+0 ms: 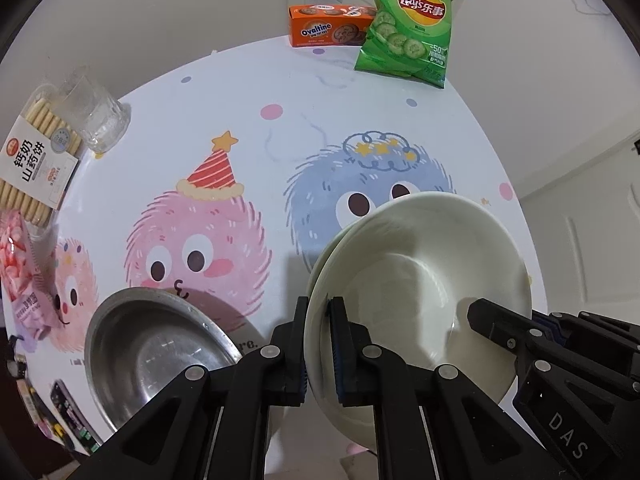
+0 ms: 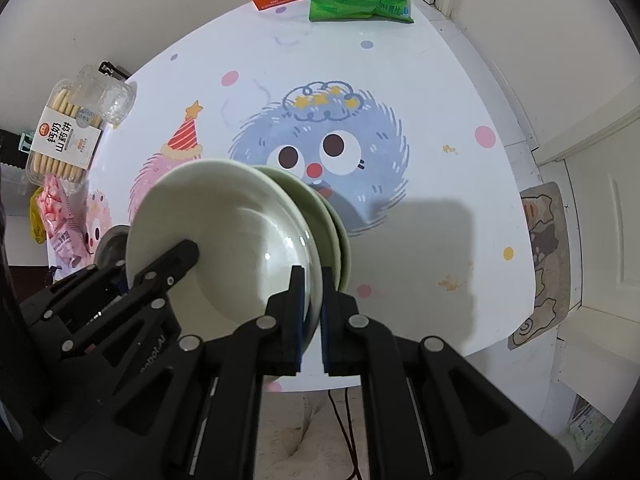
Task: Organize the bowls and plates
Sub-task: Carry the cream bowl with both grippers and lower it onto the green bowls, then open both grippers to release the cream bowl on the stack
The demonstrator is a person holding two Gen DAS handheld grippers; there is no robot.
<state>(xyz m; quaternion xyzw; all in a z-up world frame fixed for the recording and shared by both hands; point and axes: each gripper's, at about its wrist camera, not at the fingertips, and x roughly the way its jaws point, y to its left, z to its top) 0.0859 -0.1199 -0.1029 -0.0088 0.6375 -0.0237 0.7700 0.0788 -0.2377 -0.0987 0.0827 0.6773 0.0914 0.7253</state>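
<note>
A stack of pale ceramic bowls (image 1: pixel 416 288) is held tilted above the near edge of the cartoon-printed table (image 1: pixel 280 140). Its left rim is clamped by the left gripper (image 1: pixel 318 344), and its right rim is pinched by the right gripper (image 2: pixel 311 312). A steel bowl (image 1: pixel 156 352) rests on the table just left of the stack. Snack packets (image 1: pixel 408 28) are seen along the far edge.

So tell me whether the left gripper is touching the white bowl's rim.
Touching. The left wrist view shows the left gripper with both pads pressed against the white bowl rim, no gap.
</note>
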